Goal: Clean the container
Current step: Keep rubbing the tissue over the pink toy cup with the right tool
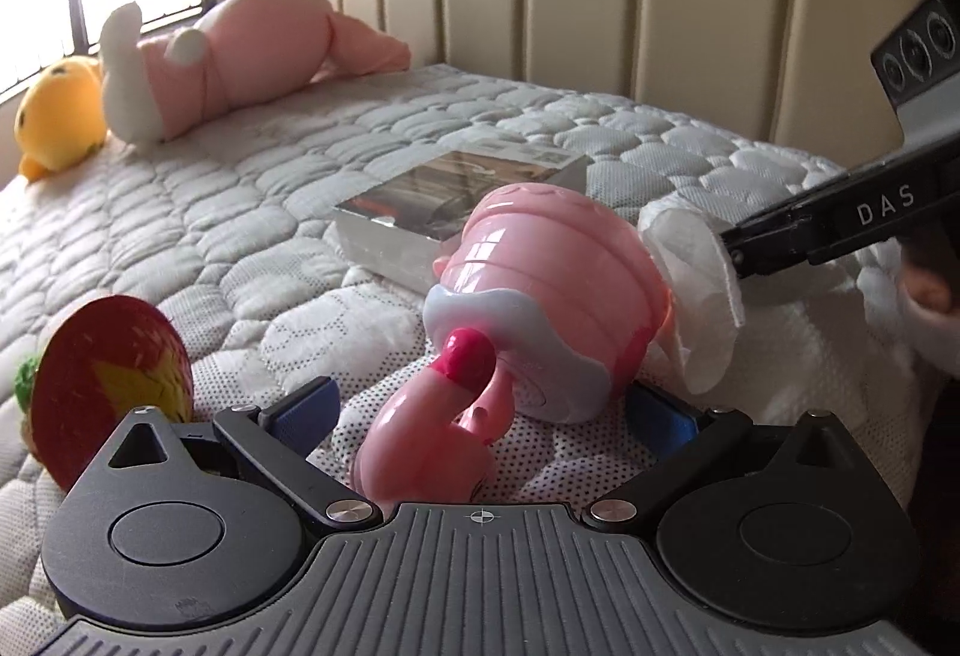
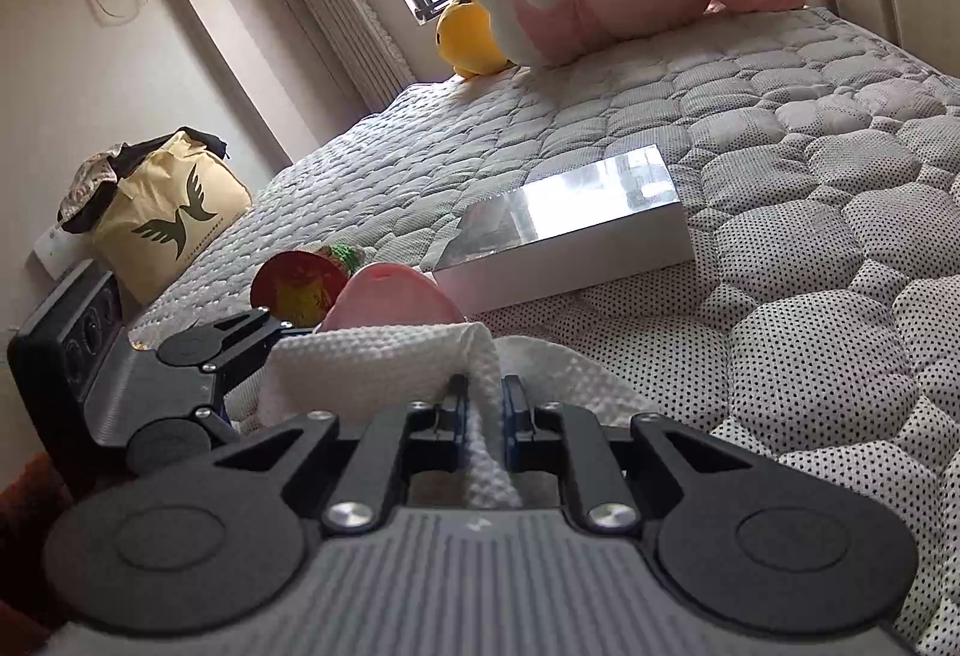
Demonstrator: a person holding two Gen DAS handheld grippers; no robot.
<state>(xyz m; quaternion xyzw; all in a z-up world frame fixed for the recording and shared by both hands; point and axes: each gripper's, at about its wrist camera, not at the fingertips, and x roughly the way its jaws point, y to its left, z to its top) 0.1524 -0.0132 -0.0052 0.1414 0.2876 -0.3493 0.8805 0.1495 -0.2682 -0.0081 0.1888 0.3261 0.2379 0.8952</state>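
Pink container (image 1: 558, 296) between hand-held gripper (image 1: 480, 410) fingers

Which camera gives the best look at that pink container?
The left wrist view: the pink container lies on its side in full sight, between that gripper's open fingers. The right wrist view shows only a pink edge behind the white cloth.

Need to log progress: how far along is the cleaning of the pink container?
Done: the right tongs are shut on the white cloth, and the pink container lies on its side on the mattress. In hand: the cloth is at the container's base; the left tongs are spread open around its lid end. Left: whether any surface is clean yet cannot be told, so the wiping itself.
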